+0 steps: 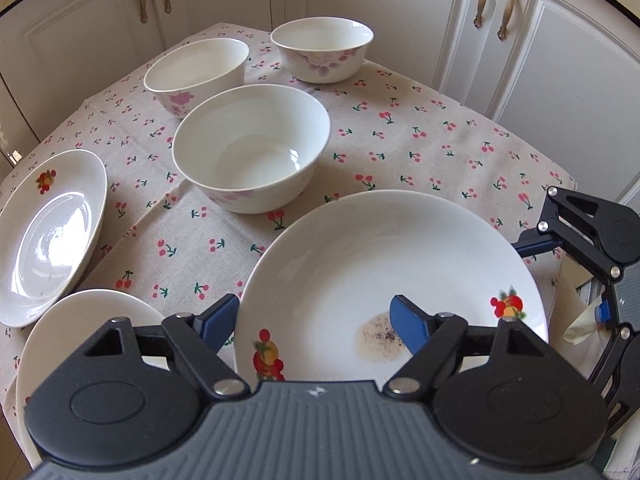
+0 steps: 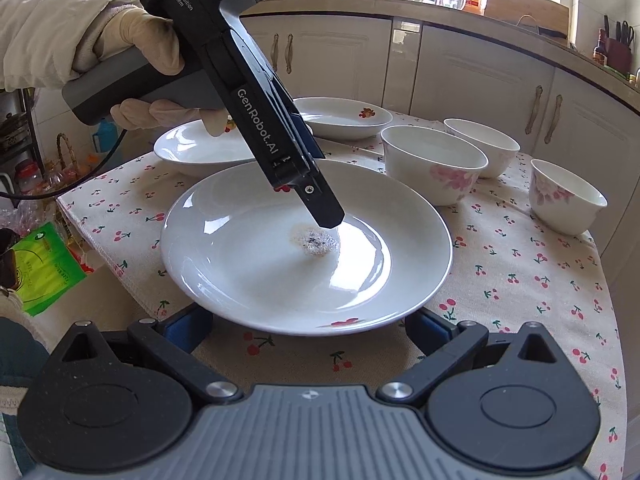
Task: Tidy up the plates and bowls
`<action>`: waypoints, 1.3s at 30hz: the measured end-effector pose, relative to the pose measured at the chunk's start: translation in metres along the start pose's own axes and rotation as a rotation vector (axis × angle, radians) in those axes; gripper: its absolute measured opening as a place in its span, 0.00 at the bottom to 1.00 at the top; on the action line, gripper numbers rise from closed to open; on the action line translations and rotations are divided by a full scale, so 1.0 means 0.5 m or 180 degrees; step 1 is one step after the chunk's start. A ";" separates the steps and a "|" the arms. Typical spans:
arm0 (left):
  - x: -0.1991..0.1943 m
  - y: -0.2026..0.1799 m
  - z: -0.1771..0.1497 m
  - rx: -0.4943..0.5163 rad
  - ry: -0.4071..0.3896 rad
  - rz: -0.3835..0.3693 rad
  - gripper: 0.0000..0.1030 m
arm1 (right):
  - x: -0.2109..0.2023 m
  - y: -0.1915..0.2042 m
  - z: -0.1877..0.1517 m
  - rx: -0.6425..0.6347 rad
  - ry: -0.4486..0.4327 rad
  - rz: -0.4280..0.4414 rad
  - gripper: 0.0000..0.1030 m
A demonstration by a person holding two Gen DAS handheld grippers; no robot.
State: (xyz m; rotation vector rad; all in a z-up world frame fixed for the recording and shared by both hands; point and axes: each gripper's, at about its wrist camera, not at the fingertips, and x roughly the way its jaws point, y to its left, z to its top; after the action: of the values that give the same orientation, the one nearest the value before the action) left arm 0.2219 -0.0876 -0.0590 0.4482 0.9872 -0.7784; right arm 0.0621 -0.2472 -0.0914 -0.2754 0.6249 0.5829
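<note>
A large white plate (image 1: 380,260) (image 2: 260,272) with fruit prints and a brown stain (image 1: 378,338) lies at the near edge of the cherry-print tablecloth (image 1: 400,140). My left gripper (image 1: 312,320) (image 2: 320,180) straddles its rim. One blue pad (image 1: 218,318) sits against the outside of the rim and the other rests inside beside the stain, so it is shut on the plate. My right gripper (image 2: 308,328) (image 1: 568,280) stands wide open at the opposite rim, its fingers low on either side and holding nothing. Two more plates (image 1: 52,232) (image 1: 80,328) and three flowered bowls (image 1: 252,148) (image 1: 196,68) (image 1: 324,48) stand on the cloth.
White cabinet doors (image 1: 400,0) close in behind the table. A gloved hand (image 2: 132,48) holds the left gripper's handle. A green bag (image 2: 40,272) and clutter lie beyond the table's left edge. Bottles and a knife block stand on the counter (image 2: 520,12).
</note>
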 end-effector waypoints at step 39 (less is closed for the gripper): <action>0.040 0.020 0.020 -0.0045 0.0410 -0.0398 0.77 | 0.005 -0.007 0.006 0.0132 0.0147 0.0021 1.00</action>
State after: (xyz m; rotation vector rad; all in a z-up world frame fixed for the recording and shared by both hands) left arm 0.2416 -0.0950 -0.0713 0.4313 1.1485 -0.8625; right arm 0.0674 -0.2477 -0.0905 -0.2485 0.6819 0.5706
